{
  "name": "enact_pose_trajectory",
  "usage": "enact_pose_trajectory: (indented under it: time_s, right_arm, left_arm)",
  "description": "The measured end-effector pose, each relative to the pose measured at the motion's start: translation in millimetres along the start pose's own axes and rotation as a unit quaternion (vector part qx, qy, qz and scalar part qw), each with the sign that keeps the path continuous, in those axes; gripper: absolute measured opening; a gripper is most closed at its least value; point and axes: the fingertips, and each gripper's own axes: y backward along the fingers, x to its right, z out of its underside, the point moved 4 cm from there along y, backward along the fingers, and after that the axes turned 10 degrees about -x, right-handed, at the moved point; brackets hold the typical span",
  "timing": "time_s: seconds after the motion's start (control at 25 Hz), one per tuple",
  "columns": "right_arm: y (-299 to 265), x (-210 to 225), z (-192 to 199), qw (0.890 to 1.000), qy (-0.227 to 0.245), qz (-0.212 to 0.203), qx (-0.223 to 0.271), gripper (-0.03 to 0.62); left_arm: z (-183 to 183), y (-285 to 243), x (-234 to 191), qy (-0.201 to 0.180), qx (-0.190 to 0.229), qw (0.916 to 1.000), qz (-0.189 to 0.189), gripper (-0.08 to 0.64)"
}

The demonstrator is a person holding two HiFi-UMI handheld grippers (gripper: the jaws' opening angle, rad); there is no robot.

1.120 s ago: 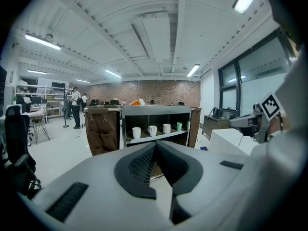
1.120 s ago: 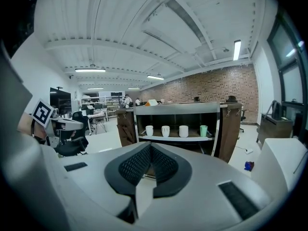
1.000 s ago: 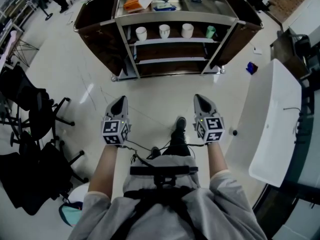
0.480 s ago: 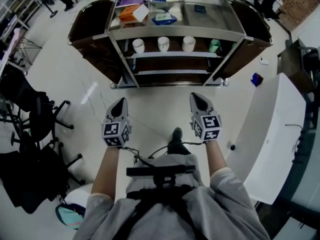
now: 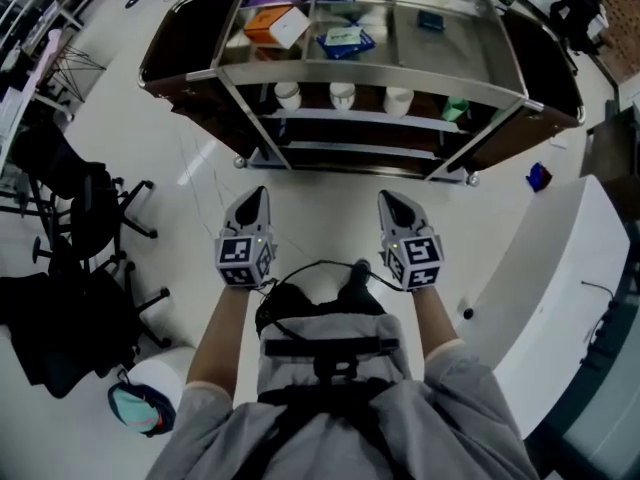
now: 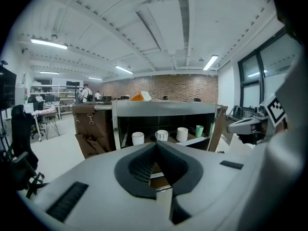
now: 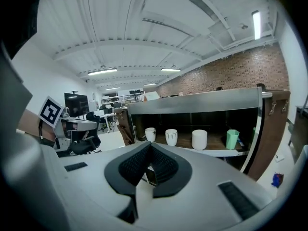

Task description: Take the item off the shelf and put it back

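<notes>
A steel shelf cart point(image 5: 360, 68) stands ahead of me on the floor. On its middle shelf three white cups point(image 5: 343, 95) stand in a row, with a green cup point(image 5: 455, 110) at the right end. The left gripper view shows the same white cups point(image 6: 161, 135) and green cup point(image 6: 199, 130), as does the right gripper view, white cups point(image 7: 171, 137) and green cup point(image 7: 232, 139). My left gripper point(image 5: 255, 198) and right gripper point(image 5: 392, 201) are held side by side short of the cart. Both are shut and hold nothing.
The cart's top carries an orange box point(image 5: 268, 26), a blue packet point(image 5: 345, 38) and a small dark item point(image 5: 430, 20). Black office chairs point(image 5: 85, 228) crowd the left. A white table point(image 5: 560, 298) runs along the right, and a blue object point(image 5: 538, 176) lies on the floor.
The person has stepped closer to the cart, which now sits lower and larger in the head view. Both grippers kept their spacing and stayed shut.
</notes>
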Motion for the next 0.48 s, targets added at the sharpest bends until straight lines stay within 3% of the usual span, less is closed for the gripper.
enact_pose_trajectory:
  time_s: [0.2,0.48]
  right_arm:
    - [-23.8,-8.0,-2.6,1.000,-0.020,-0.009,-0.002,0.009]
    - [-43.2,-23.4,-4.2,0.999,-0.027,0.025,-0.005,0.009]
  left_arm:
    - [-4.9,-31.4,-9.9,-0.008,-0.012,0.9997,0.018,0.006]
    - [-7.0,-85.2,-36.8,0.001,-0.050,0.9980,0.040,0.007]
